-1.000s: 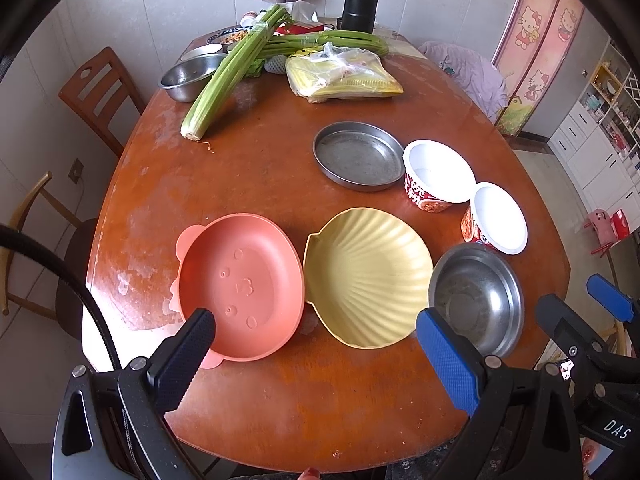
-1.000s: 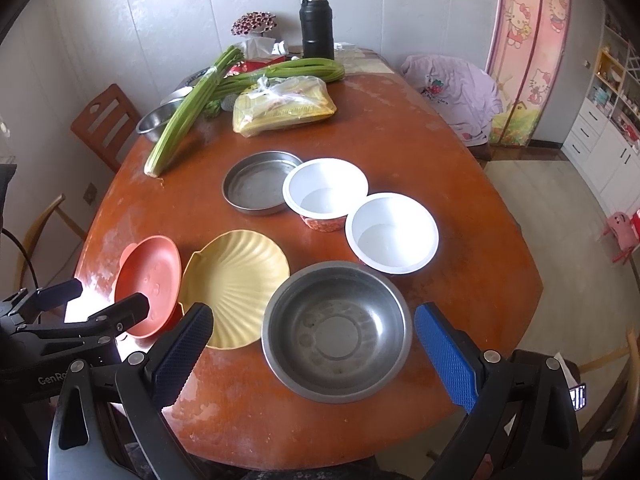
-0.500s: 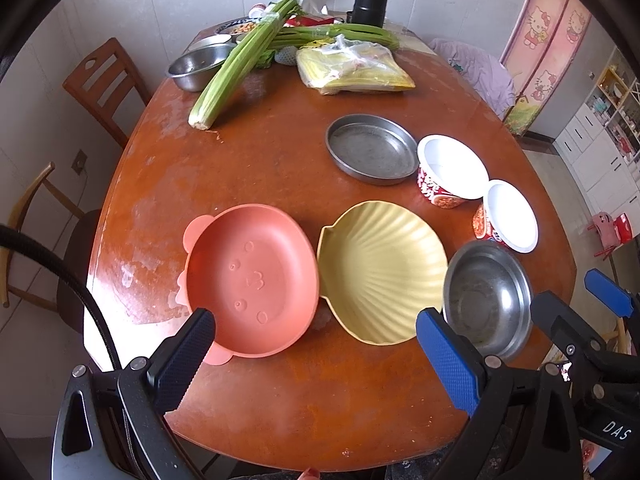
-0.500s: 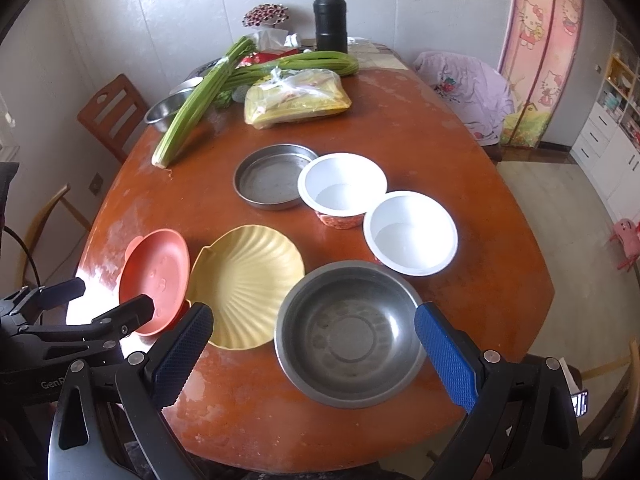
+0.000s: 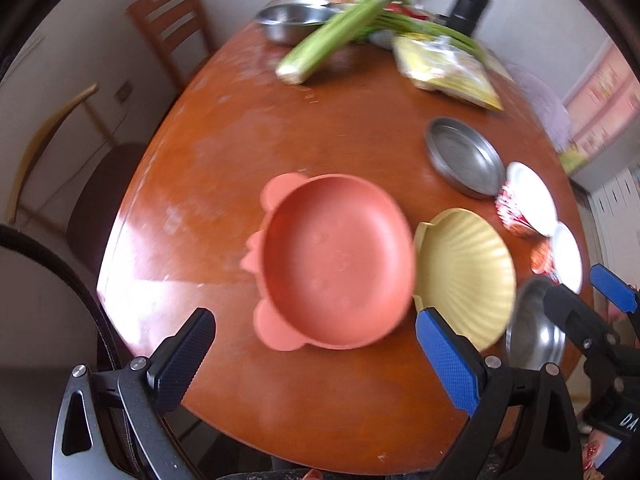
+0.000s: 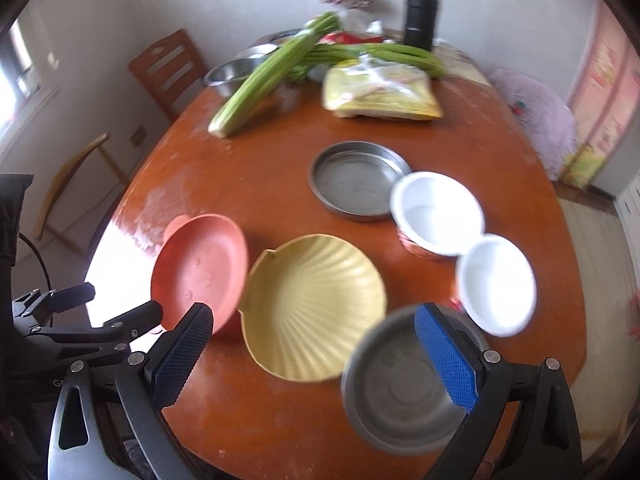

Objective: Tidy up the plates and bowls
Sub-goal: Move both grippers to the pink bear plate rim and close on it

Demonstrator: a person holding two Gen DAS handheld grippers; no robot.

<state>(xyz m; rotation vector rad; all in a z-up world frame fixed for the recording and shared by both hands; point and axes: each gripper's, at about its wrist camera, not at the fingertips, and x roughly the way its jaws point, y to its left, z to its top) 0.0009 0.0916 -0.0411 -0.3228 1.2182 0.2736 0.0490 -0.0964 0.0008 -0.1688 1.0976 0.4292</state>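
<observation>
Right wrist: claw pad point(image 6: 444, 360) hides steel bowl point(image 6: 396, 384).

Black gripper point(image 5: 316, 356), blue-padded jaws

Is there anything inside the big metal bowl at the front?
The metal bowl looks empty: only its bare shiny bottom shows. The right hand-held gripper has a blue finger covering part of the inside, so that bit is hidden.
</observation>
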